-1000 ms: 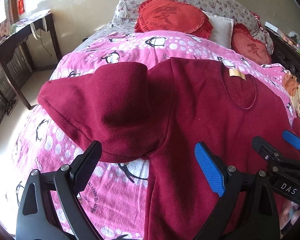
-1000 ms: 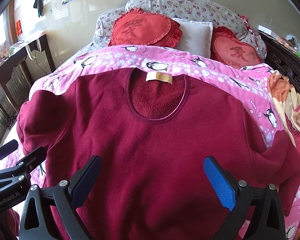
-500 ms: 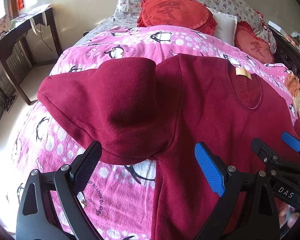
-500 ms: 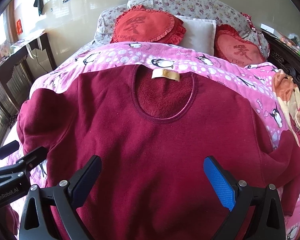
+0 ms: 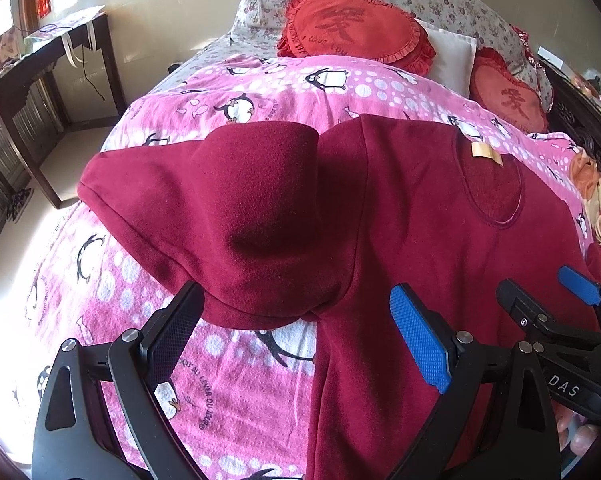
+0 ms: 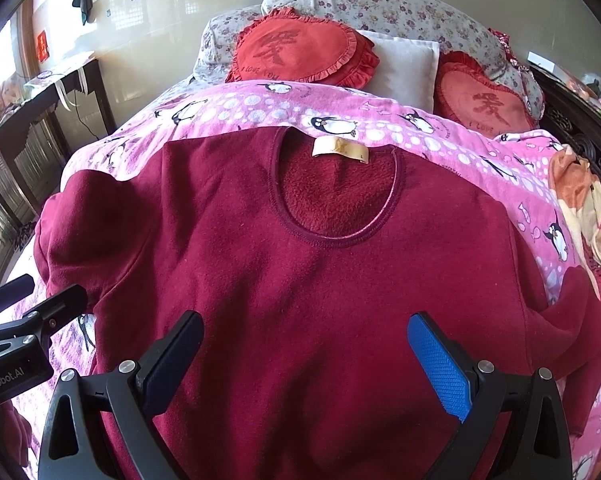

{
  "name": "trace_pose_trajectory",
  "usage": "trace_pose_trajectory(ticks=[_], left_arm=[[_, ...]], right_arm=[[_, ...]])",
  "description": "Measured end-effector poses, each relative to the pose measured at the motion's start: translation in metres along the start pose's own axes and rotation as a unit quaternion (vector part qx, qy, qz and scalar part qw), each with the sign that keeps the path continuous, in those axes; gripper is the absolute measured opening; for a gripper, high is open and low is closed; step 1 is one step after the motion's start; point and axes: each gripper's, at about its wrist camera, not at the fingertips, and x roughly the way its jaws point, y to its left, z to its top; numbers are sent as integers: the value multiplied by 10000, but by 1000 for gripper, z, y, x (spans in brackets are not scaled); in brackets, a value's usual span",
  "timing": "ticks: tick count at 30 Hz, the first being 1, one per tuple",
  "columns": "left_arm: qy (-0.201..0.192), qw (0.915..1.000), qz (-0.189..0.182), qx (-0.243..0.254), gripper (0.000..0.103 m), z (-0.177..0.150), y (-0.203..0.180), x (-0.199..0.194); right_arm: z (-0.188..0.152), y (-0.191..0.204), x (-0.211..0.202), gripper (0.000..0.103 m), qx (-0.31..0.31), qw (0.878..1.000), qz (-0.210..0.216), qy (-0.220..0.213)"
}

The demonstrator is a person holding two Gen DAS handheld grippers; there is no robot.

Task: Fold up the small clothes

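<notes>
A dark red long-sleeved fleece top (image 6: 320,280) lies flat on a pink penguin blanket (image 6: 380,136), neck opening and beige label (image 6: 340,148) toward the pillows. Its left sleeve (image 5: 228,216) is bunched and folded beside the body in the left wrist view; the right sleeve (image 6: 580,320) is crumpled at the right. My left gripper (image 5: 296,340) is open and empty above the left armpit. My right gripper (image 6: 306,356) is open and empty above the chest. Each gripper shows at the edge of the other view: the right one (image 5: 548,300), the left one (image 6: 32,300).
Two red heart cushions (image 6: 300,56), a white pillow (image 6: 404,64) and a floral pillow (image 6: 380,12) lie at the bed's head. A dark wooden table (image 5: 40,80) stands by the wall left of the bed. Orange patterned cloth (image 6: 580,200) lies at the right edge.
Both grippers have moved slightly forward over the top toward the pillows, so the garment sits lower in both views. Both stay open. The garment has not moved.
</notes>
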Motion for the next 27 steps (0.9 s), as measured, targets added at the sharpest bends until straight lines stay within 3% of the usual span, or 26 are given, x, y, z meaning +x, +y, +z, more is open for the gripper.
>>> trace_pose_trajectory(ticks=[18, 23, 27], left_arm=[[-20, 9997, 172, -172, 94, 11, 29, 4], [-26, 9987, 143, -494, 94, 22, 61, 8], [59, 9941, 121, -1077, 94, 34, 105, 18]], right_arm=[[7, 21, 13, 101, -183, 9998, 87, 42], [9, 32, 22, 101, -381, 9992, 100, 78], [12, 39, 24, 101, -504, 9985, 192, 27]])
